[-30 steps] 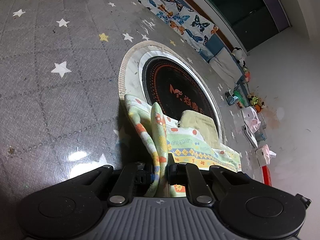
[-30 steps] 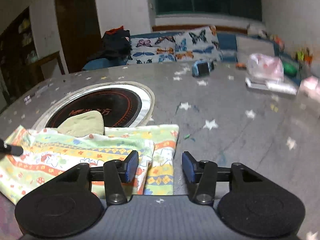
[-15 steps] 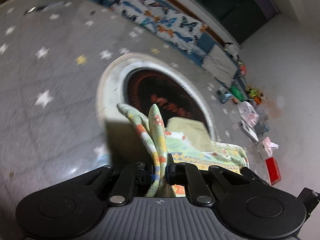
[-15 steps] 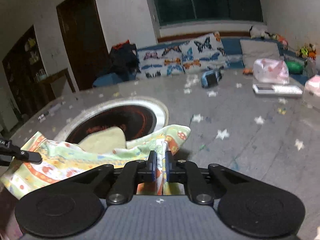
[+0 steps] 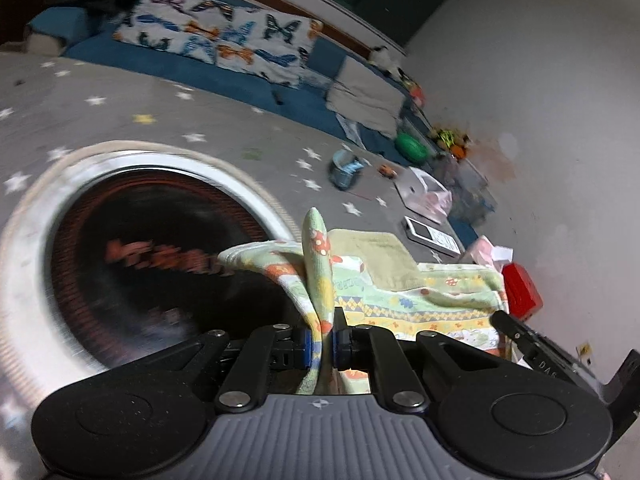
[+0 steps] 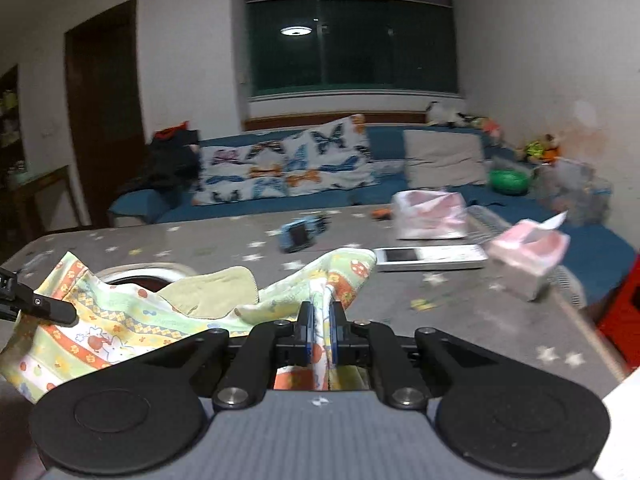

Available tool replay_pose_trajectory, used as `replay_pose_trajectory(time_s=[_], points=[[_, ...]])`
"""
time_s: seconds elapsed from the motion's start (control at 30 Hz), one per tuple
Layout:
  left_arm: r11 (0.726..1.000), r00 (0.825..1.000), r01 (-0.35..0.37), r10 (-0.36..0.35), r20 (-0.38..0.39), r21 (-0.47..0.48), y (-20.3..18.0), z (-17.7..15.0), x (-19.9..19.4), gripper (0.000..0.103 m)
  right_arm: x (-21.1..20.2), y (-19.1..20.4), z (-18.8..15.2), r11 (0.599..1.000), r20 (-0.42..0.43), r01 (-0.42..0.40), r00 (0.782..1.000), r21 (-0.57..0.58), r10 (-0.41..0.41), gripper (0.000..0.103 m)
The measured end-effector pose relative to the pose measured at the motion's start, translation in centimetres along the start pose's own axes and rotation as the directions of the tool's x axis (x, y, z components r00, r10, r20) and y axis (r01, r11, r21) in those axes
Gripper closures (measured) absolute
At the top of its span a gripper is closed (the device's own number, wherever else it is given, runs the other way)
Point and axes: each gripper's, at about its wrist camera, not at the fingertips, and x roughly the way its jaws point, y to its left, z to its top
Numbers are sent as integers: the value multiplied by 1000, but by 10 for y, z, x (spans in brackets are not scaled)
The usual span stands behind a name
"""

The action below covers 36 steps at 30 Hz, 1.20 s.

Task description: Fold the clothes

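**Q:** Two pairs of fingers appear; what does each hold?

**A:** Both clamp the same patterned cloth [image 6: 120, 320]. The left gripper [image 5: 322, 344] has its fingers narrowed onto a bunched edge that rises between them. The right gripper [image 6: 319, 332] pinches a corner, and a flap stands up just beyond its fingertips. The cloth spans from one pair of fingers to the other, sagging in the middle; a plain beige piece [image 6: 216, 292] lies on it ahead of both grippers.

**Q:** What has changed over the last second?

**A:** A second ago the right fingers stood wide, astride the cloth's near corner; they have since shut on it. The cloth then lay flat on the tabletop [image 6: 480, 320]; now both held ends are raised and the middle droops. The left view is smeared with motion and shows a different part of the room than before.

**Q:** What does that mean for the task?

**A:** Judged from this, both corners are secured and the fold stroke has begun; carrying the held edge forward over the far edge appears to be the next step.

**Q:** What lies around, and what could obstruct?

**A:** Beyond the right fingertips lie a white handset [image 6: 432, 258], a blue toy car [image 6: 298, 236], a pink bag [image 6: 430, 216] and a tissue box [image 6: 528, 256]. Ahead and left of the left fingers is a round black inset [image 5: 160, 256]. The handset lies nearest the raised corner; a long forward sweep could brush it.
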Motion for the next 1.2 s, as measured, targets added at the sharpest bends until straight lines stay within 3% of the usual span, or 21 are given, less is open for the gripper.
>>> replay_pose_trajectory(time_s=[0.23,0.3,0.43,0.57,0.7,0.8,1.03,1.2], points=[[998,999,15,-12,-47,61,-34,7,50,94,15,-41,0,995,-27,98,995,23,-97,96],[997,998,14,-10,-60,72,-39,6,62,94,20,-50,-4,993,-43,117,992,32,-115,100],[994,996,-34,43,-77,104,-40,3,78,93,30,-66,-13,987,-92,148,986,60,-142,100],[987,990,-109,119,-75,116,-27,2,82,80,31,-69,-22,986,-103,160,983,48,-154,100],[982,983,-165,172,-66,96,-12,1,79,61,35,-64,-24,989,-108,145,984,27,-141,95],[980,981,-181,186,-57,85,-5,1,73,60,40,-57,-24,993,-119,111,987,31,-107,91],[979,981,-183,188,-50,93,-7,-9,62,55,45,-29,-29,1000,-141,14,990,10,-12,66],[977,986,-160,165,-25,143,-24,-16,56,55,58,-4,-30,998,-163,-60,985,-22,56,63]])
